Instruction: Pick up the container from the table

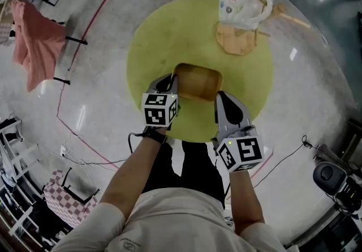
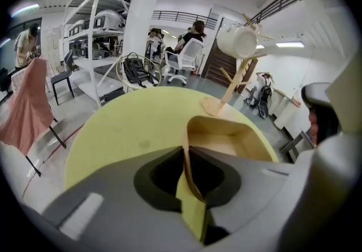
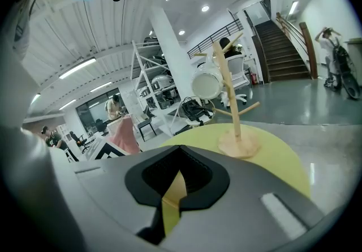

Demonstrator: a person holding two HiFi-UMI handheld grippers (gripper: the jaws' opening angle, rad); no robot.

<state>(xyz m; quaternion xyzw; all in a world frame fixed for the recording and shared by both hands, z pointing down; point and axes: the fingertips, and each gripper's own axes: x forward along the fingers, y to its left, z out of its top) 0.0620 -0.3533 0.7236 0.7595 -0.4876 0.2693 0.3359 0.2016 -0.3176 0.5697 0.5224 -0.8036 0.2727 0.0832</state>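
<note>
A shallow wooden container [image 1: 198, 82] with rounded corners lies near the front of the round yellow table [image 1: 164, 35]. My left gripper [image 1: 174, 81] is shut on its thin left wall; in the left gripper view the wall [image 2: 189, 149] runs straight between the closed jaws [image 2: 185, 153], and the container's hollow [image 2: 226, 146] shows beyond them. My right gripper [image 1: 219, 98] is at the container's near right corner. In the right gripper view its jaws [image 3: 179, 152] meet at the tips with no container wall showing beyond them. Whether the container is off the table I cannot tell.
A wooden mug tree [image 1: 237, 35] with a white mug [image 3: 206, 84] stands at the table's far right side. A pink cloth [image 1: 34, 41] hangs over a chair on the left. Red tape [image 1: 85, 47] and cables [image 1: 85, 160] lie on the floor.
</note>
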